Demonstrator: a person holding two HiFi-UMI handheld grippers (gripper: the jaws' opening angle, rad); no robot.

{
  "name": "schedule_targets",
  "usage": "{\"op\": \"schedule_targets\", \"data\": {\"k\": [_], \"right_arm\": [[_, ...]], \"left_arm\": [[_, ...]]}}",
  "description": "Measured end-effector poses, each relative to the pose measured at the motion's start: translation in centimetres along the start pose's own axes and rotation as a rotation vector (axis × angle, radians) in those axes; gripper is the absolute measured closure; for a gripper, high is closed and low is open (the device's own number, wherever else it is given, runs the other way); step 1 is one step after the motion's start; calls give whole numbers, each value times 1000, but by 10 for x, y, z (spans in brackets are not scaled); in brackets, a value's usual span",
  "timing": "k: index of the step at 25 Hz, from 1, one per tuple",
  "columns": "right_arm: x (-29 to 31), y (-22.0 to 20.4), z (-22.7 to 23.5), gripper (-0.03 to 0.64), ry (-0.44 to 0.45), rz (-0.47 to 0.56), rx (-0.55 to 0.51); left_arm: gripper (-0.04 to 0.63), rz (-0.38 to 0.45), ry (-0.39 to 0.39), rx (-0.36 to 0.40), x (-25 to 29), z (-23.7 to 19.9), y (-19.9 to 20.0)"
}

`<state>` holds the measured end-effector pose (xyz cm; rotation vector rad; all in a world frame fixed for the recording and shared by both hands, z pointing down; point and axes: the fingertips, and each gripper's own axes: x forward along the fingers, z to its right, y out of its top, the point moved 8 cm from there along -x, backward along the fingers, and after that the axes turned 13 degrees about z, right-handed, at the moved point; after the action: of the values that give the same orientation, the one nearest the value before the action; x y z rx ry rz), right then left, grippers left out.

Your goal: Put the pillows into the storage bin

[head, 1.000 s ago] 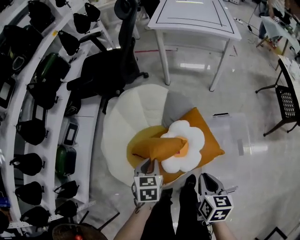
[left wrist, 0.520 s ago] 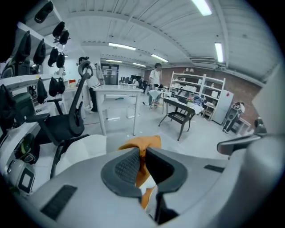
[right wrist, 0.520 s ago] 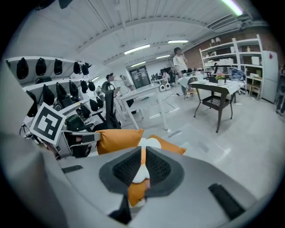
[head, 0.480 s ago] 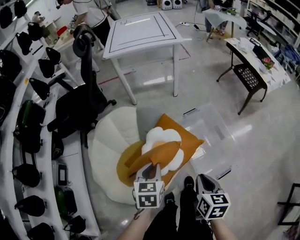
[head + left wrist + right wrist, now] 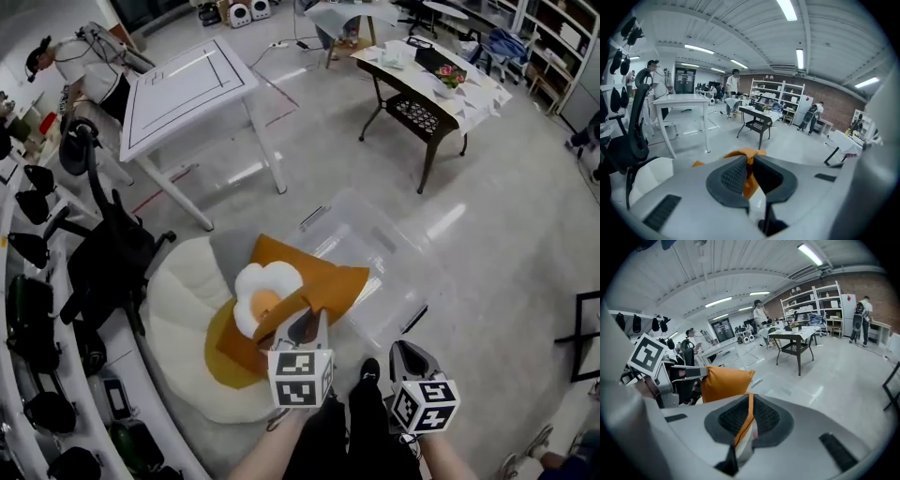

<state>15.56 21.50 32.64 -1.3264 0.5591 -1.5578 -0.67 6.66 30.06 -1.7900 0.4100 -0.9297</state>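
Left gripper (image 5: 749, 172): jaws clamped on a fold of orange fabric. Right gripper (image 5: 747, 417): also clamped, on a thin orange edge with white under it. The head view doesn't show that right-hand pinch. There the right gripper looks apart from the pile, so only its own view gives the grip.

The right gripper view also shows the orange pillow (image 5: 725, 383) bulging up just beside the left gripper. In the head view it's a flat orange square. Its far corner overlaps the near edge of the clear storage bin (image 5: 398, 246); can't tell if they touch.

Count:
- one orange pillow
- one white flower pillow (image 5: 264, 291) with a yellow centre, lying on the orange one
- one mustard round cushion (image 5: 223, 352) beneath
- one big cream cushion (image 5: 183, 300)
- one bin
- two grippers
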Motion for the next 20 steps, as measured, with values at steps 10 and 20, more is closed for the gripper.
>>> {"op": "schedule_targets", "data": {"k": [10, 20], "right_arm": [[-6, 22, 92, 591, -99, 16, 74], [-16, 21, 161, 591, -157, -17, 146]], "left_arm": [[555, 23, -148, 45, 97, 99, 37], [536, -204, -127, 54, 178, 148, -29]]}}
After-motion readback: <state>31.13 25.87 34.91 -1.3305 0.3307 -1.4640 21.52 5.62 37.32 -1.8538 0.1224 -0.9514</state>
